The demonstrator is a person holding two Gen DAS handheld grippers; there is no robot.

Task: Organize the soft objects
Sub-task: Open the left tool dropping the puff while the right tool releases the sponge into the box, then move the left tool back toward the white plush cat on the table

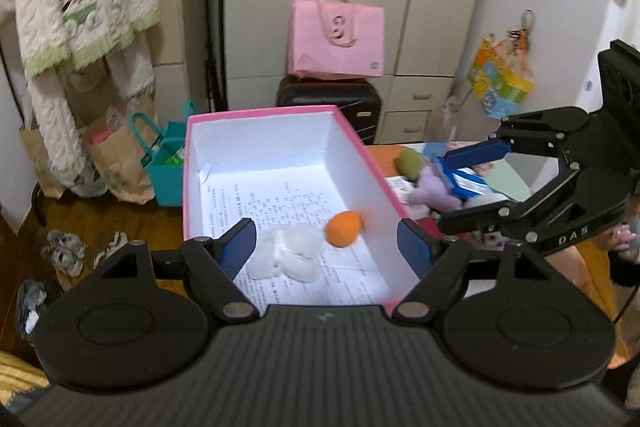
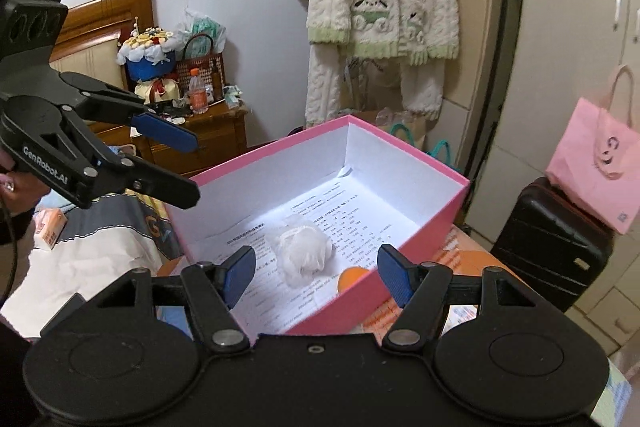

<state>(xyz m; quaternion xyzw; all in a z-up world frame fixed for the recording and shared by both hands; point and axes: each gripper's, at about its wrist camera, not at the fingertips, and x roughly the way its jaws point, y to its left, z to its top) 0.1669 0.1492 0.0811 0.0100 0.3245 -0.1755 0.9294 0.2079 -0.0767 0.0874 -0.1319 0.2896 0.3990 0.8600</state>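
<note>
A pink box (image 1: 260,113) with a white inside, lined with a printed sheet, stands on the table. In it lie a white mesh puff (image 1: 288,253) and an orange ball (image 1: 345,234). My left gripper (image 1: 324,231) hangs open above the box's near end, with nothing between its fingers. To the right of the box lie a green ball (image 1: 410,163) and a purple plush toy (image 1: 424,197). My right gripper (image 1: 442,193) is open and empty over them. In the right wrist view the box (image 2: 440,203), puff (image 2: 300,251) and orange ball (image 2: 352,277) lie below my right gripper (image 2: 316,255). The left gripper (image 2: 196,171) is at the left.
A pink tote bag (image 1: 336,39) rests on a black suitcase (image 1: 332,99) behind the box. Paper bags and a teal bag (image 1: 168,163) stand on the floor at the left under a hanging cream cardigan (image 1: 80,7). A wooden bedside table (image 2: 200,131) carries bottles and flowers.
</note>
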